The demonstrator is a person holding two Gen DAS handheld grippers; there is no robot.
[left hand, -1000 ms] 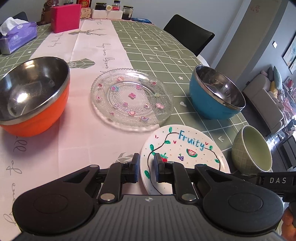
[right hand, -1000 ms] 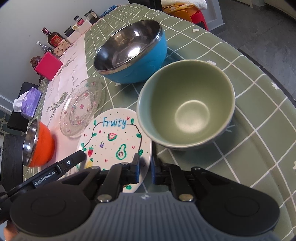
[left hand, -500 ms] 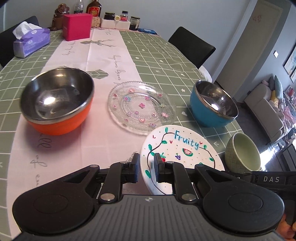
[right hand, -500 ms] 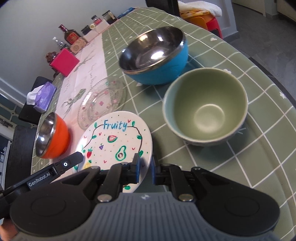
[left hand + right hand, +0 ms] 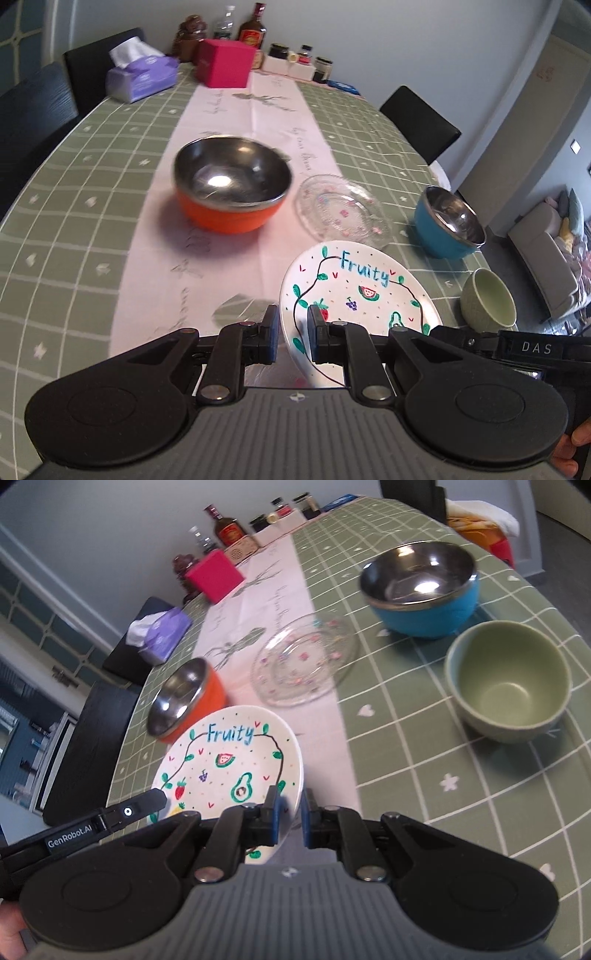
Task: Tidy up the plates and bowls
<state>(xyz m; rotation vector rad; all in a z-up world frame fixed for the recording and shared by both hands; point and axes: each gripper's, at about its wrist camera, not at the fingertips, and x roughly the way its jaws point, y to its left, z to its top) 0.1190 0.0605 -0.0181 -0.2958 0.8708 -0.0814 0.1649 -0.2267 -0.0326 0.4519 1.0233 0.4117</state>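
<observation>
A white "Fruity" plate point(image 5: 354, 291) is held up off the table by both grippers. My left gripper point(image 5: 291, 334) is shut on its left rim, and my right gripper point(image 5: 289, 814) is shut on its right rim point(image 5: 295, 775). An orange steel-lined bowl point(image 5: 231, 192), a clear glass plate point(image 5: 341, 212), a blue steel-lined bowl point(image 5: 447, 227) and a green ceramic bowl point(image 5: 487, 301) stand on the table beyond. In the right wrist view the green bowl point(image 5: 508, 681) is to the right and the glass plate point(image 5: 303, 661) is ahead.
The table has a green checked cloth point(image 5: 92, 206) with a pale runner point(image 5: 236, 122). A tissue box point(image 5: 142, 77), a pink box point(image 5: 225, 62) and bottles and jars point(image 5: 295, 55) stand at the far end. Black chairs point(image 5: 421, 122) stand around the table.
Both grippers have lifted and pulled back with the Fruity plate between them. The bowls and glass plate look smaller and farther away, and have not moved on the table.
</observation>
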